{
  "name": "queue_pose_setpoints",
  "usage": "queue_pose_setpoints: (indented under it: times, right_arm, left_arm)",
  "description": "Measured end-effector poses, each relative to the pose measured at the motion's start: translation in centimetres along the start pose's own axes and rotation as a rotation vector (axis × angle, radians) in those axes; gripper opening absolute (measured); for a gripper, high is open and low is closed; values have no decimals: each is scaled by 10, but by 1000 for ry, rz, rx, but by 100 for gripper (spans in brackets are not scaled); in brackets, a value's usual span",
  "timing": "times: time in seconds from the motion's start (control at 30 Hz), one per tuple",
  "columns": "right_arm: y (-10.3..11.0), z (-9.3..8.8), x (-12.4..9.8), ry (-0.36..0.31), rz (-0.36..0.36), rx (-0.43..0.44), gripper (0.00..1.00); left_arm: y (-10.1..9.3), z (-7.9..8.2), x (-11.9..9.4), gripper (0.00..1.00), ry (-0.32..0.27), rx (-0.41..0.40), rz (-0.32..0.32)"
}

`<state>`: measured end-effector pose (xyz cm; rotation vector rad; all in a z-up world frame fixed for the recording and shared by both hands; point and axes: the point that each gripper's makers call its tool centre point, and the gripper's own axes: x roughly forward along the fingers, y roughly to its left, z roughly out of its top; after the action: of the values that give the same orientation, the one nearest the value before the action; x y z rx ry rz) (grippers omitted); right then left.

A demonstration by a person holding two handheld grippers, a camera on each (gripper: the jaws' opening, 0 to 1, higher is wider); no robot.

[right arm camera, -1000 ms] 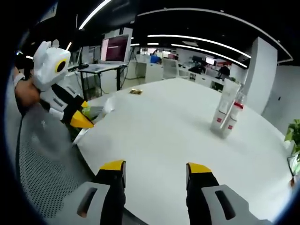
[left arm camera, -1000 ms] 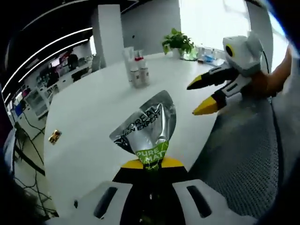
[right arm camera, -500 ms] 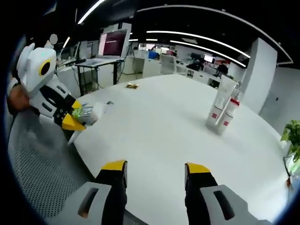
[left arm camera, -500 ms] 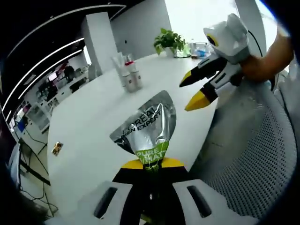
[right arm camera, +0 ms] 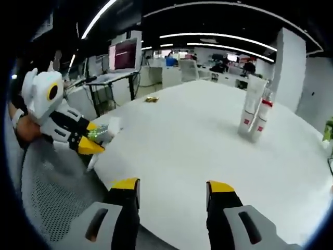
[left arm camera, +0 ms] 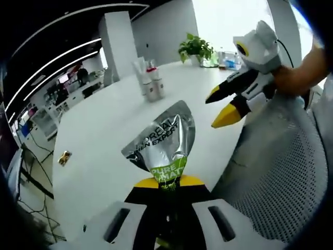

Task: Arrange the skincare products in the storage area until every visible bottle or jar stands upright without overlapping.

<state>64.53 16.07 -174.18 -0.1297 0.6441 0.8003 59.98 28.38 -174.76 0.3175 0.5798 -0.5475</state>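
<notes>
So the left gripper [left arm camera: 167, 187] is clamped on a silver tube [left arm camera: 164, 139], pinching it at the green end that reads "PURE MATT", with the flat crimped end fanning out ahead of the tips over the white table [left arm camera: 99, 140]. From the right gripper view you can see the same thing from the side: the left gripper sits off to the left of the right one, down by the near table edge, with a bit of the tube's green and silver poking out between its yellow tips. The right gripper [right arm camera: 171, 188] has its jaws spread wide apart with nothing between them, just bare tabletop ahead. In the left gripper view it comes in from the right, held in a hand [left arm camera: 302, 73], jaws parted there too, tips just over the table's edge. Well ahead of both grippers, further across the table, stands a little cluster of bottles [right arm camera: 254, 115], white with red bands and caps, upright and bunched close together; can't tell exactly how many. There's a small gold packet [left arm camera: 64, 158] lying on the table well off to the left of the left gripper. A mesh chair [left arm camera: 281, 177] sits under and to the right of the left gripper, and a potted plant [left arm camera: 195, 48] is on the far side beyond the bottles.
</notes>
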Motion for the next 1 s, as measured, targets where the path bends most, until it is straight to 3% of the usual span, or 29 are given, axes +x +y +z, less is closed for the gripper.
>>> queue_pose_setpoints:
  times: [0.1,0.23,0.3,0.33,0.37,0.57,0.63,0.8,0.9,1.0]
  right_arm:
    - [7,13,-3,-36,64,100,49]
    - [24,24,-6,-65,158,233,49]
    - [31,35,-5,-118,190,294,49]
    - [43,41,-5,-137,260,394,49]
    - [47,43,-4,-147,278,446,49]
    - [69,34,6,-105,351,511,51]
    - [75,30,10,-77,364,499,47]
    - [86,37,16,-81,413,605,39]
    - [94,38,21,-76,433,616,29]
    - [98,38,24,-76,427,584,11]
  left_arm:
    - [-3,2,-1,9,-12,14,-6]
    - [-6,11,-4,10,-55,-41,-23]
    - [-6,12,-4,10,-63,-40,-22]
    - [-6,11,-3,10,-62,-44,-24]
    - [-6,11,-3,10,-60,-49,-24]
    - [-12,17,-4,10,-93,-44,-41]
    - [-15,16,-3,10,-93,-29,-51]
    - [-17,16,-3,11,-87,-4,-54]
    - [-21,15,-2,11,-87,28,-59]
    - [-29,16,-2,12,-91,89,-77]
